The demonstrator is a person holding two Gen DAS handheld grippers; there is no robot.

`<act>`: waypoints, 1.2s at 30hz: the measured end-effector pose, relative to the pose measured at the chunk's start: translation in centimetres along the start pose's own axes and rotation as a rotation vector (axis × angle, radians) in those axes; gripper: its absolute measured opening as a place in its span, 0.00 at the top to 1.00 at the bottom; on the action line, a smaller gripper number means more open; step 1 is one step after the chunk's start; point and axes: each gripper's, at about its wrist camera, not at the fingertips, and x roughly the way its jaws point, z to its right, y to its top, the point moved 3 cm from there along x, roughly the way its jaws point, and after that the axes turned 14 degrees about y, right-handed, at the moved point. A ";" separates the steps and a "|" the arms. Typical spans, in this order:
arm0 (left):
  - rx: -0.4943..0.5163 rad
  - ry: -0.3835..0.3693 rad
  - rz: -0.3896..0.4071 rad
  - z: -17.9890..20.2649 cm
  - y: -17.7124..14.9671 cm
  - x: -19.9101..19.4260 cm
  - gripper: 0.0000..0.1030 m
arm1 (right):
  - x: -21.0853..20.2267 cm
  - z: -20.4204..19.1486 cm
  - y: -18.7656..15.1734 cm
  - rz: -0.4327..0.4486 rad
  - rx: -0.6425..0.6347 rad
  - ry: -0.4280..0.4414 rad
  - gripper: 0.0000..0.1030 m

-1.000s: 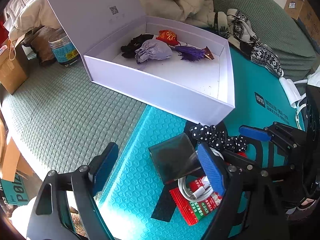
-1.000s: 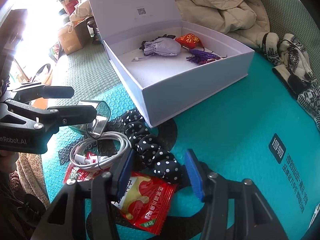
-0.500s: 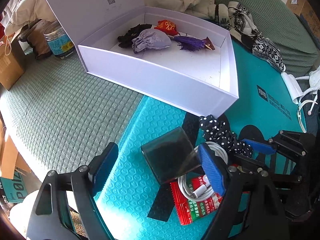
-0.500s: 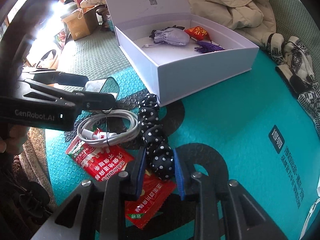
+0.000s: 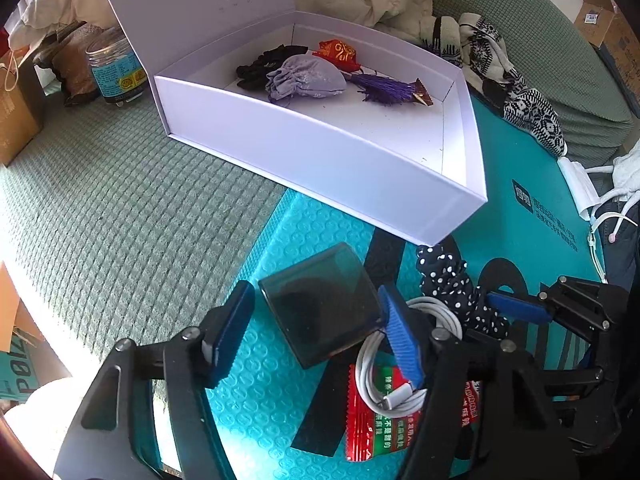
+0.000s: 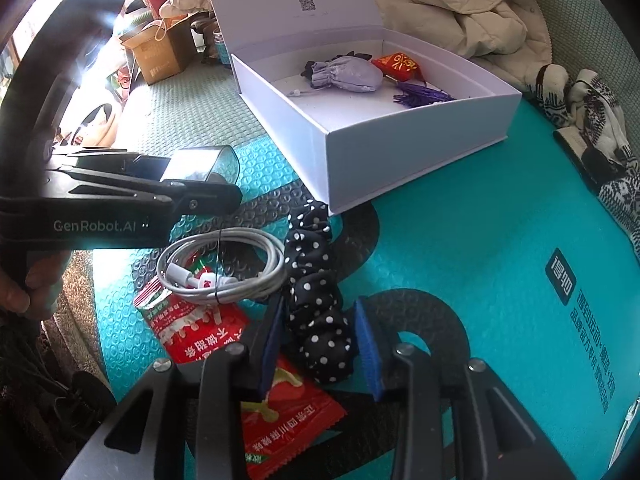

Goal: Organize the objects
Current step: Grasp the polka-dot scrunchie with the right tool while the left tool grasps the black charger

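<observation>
My left gripper (image 5: 316,330) is open around a dark translucent square case (image 5: 324,308) lying on the teal mat; its right pad touches the case, its left pad stands apart. My right gripper (image 6: 320,344) is shut on a black polka-dot scrunchie (image 6: 316,292), which also shows in the left wrist view (image 5: 448,276). A coiled white cable (image 6: 224,268) lies on a red snack packet (image 6: 196,324). A second red packet (image 6: 288,412) lies under my right gripper. The open white box (image 5: 320,148) holds a lilac pouch (image 5: 306,80), a red pouch (image 5: 338,52), a purple tassel (image 5: 388,90) and a black item (image 5: 260,66).
The box's lid (image 5: 192,4) stands open at the back. A jar (image 5: 114,74) and a cardboard box (image 5: 16,104) sit at the left on the green cover. Patterned knitwear (image 5: 516,92) and a beige jacket (image 6: 460,4) lie behind the box.
My left gripper has narrowed around the dark case and moved closer to it. My right gripper has closed onto the polka-dot scrunchie.
</observation>
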 end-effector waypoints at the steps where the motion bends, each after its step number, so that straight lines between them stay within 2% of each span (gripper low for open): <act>1: -0.002 -0.004 0.001 0.0 0.0 0.0 0.44 | 0.1 -0.1 0.1 0.001 -0.007 -0.006 0.66; 4: -0.008 -0.013 0.003 -0.2 0.0 0.0 0.44 | 0.4 -0.5 0.2 -0.003 -0.033 -0.023 0.68; 6: -0.012 -0.016 0.004 -0.3 0.0 -0.2 0.45 | 0.4 -0.5 0.3 -0.004 -0.032 -0.013 0.78; 8: -0.016 -0.018 0.001 -0.5 0.1 -0.2 0.45 | 0.2 -0.3 0.2 -0.001 -0.024 -0.009 0.81; 18: -0.018 -0.018 0.018 -0.7 0.4 -1.7 0.45 | -1.6 -0.4 -0.1 0.037 -0.008 -0.006 0.82; 36: 0.015 0.005 0.102 -0.8 1.1 -8.9 0.45 | -7.2 -3.9 2.5 0.153 -0.078 0.013 0.82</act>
